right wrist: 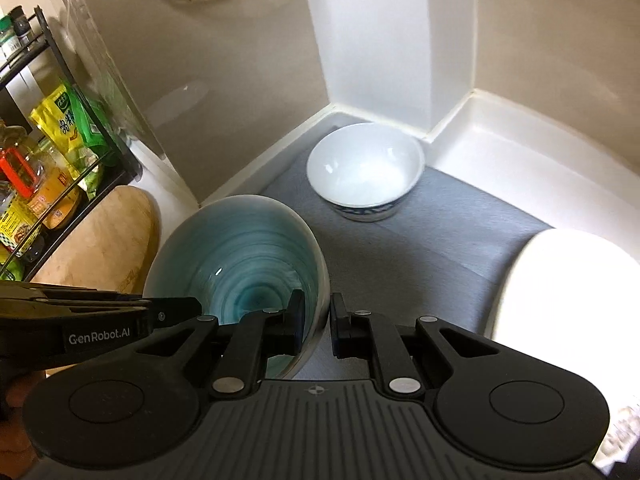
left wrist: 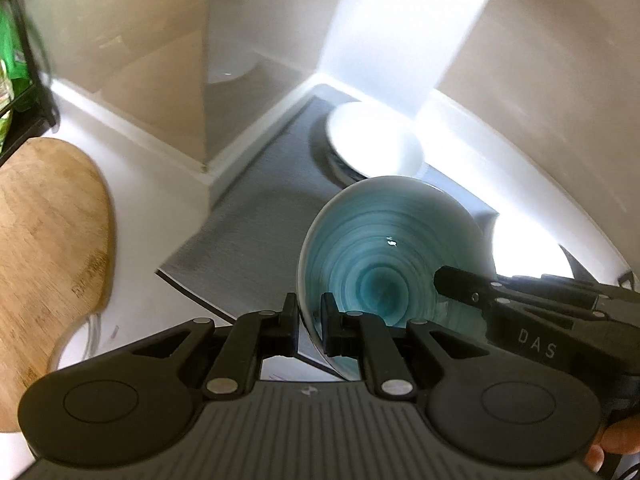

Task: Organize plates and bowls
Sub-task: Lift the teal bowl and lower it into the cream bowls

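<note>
1. We see the teal bowl (left wrist: 384,248) tilted above the grey mat (right wrist: 460,232), held on both sides.
2. Left gripper (left wrist: 310,322) — fingers pinching the bowl's near-left rim.
3. Right gripper (right wrist: 318,322) — fingers pinching its right rim.
4. Far back sits a white bowl (right wrist: 366,170); a white plate (right wrist: 568,288) lies right.

You've got the swirl bowl (right wrist: 240,252) clamped between both claws, left claw (left wrist: 310,320) and right claw (right wrist: 318,322) on opposite rims, above the mat (right wrist: 460,232); small bowl (right wrist: 366,172) behind in corner, plate (right wrist: 568,292) right, cutting board (left wrist: 48,220) left
</note>
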Motion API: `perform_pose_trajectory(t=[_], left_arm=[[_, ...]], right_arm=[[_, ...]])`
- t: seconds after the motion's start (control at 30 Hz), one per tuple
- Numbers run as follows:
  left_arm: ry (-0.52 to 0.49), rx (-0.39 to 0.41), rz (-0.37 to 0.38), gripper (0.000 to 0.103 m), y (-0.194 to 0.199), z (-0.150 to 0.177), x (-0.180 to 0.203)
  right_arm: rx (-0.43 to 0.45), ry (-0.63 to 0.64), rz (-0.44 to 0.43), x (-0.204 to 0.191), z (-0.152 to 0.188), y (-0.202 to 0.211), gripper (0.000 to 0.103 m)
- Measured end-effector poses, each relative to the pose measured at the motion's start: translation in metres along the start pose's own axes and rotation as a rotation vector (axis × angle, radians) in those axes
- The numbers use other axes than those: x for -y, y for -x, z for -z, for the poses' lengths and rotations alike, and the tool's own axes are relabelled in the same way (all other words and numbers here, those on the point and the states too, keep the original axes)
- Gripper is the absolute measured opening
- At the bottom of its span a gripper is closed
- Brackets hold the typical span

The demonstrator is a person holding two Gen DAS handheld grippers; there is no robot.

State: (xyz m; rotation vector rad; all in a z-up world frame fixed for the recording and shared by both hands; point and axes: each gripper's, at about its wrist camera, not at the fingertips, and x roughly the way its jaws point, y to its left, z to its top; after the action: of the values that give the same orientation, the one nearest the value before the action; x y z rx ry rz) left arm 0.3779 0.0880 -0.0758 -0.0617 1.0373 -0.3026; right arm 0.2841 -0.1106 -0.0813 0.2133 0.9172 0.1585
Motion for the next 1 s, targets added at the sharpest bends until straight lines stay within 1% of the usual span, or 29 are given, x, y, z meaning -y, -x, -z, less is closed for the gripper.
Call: perform_pose_trajectory(t=[0.17, 0.37, 0.67, 1.0], left_arm=[[-0.039, -0.011, 0.027, 0.011, 0.013, 0.020, 0.019], [-0.084, -0.049, 0.035, 0.012, 0.020, 0.047, 0.038], [-0.109, -0.116, 0.017, 0.012, 0.018, 0.080, 0.046], [-0.110, -0.150, 0.010, 0.013, 0.010, 0.093, 0.045]], right_arm=[[0.009, -0.019, 0.027, 0.001, 0.018, 0.031, 0.014], [-0.016, -0.037, 0.041, -0.003, 0.040, 0.054, 0.014], [-0.074, -0.053, 0.037, -0.001, 0.074, 0.058, 0.014], [-0.100, -0.042, 0.043, -0.004, 0.088, 0.054, 0.014]])
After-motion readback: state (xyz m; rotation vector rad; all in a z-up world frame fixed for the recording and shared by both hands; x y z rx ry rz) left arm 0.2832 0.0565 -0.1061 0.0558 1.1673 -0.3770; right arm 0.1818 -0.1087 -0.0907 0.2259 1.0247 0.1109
